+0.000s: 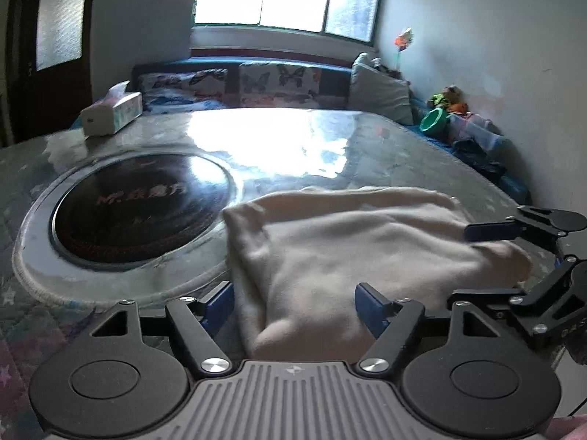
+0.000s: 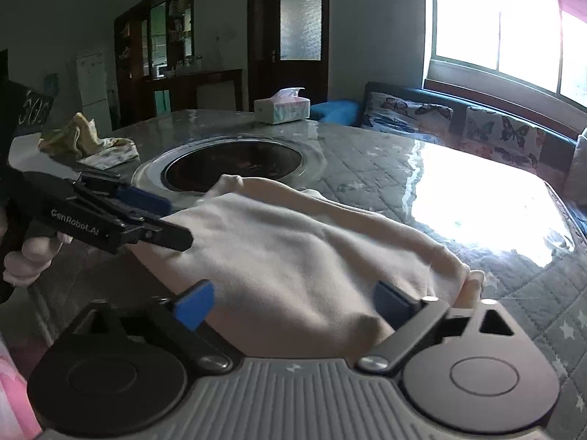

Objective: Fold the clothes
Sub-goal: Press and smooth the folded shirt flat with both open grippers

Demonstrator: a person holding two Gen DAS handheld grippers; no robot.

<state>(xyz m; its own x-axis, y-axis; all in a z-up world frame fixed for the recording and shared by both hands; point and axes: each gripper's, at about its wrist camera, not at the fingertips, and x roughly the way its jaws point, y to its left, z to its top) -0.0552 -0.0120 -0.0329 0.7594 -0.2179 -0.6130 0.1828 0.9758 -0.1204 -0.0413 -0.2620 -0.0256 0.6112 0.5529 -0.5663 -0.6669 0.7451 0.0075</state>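
A cream garment (image 1: pixel 348 249) lies in a folded bundle on the quilted, plastic-covered table (image 1: pixel 385 146), just right of a round black hob. My left gripper (image 1: pixel 293 302) stands open over the bundle's near edge, with the cloth between its blue pads and not pinched. In the right wrist view the same garment (image 2: pixel 293 253) fills the middle, and my right gripper (image 2: pixel 293 304) stands wide open astride its near edge. The left gripper (image 2: pixel 165 216) comes in from the left at the cloth's edge, with a hand behind it. The right gripper (image 1: pixel 488 264) shows at the cloth's right end.
The hob (image 1: pixel 139 212) is sunk in the table beside the garment. A tissue box (image 1: pixel 110 110) stands at the far left corner. A crumpled yellow cloth (image 2: pixel 80 139) lies at the far edge. A sofa with butterfly cushions (image 1: pixel 275 80) and a green bowl (image 1: pixel 434 119) are behind.
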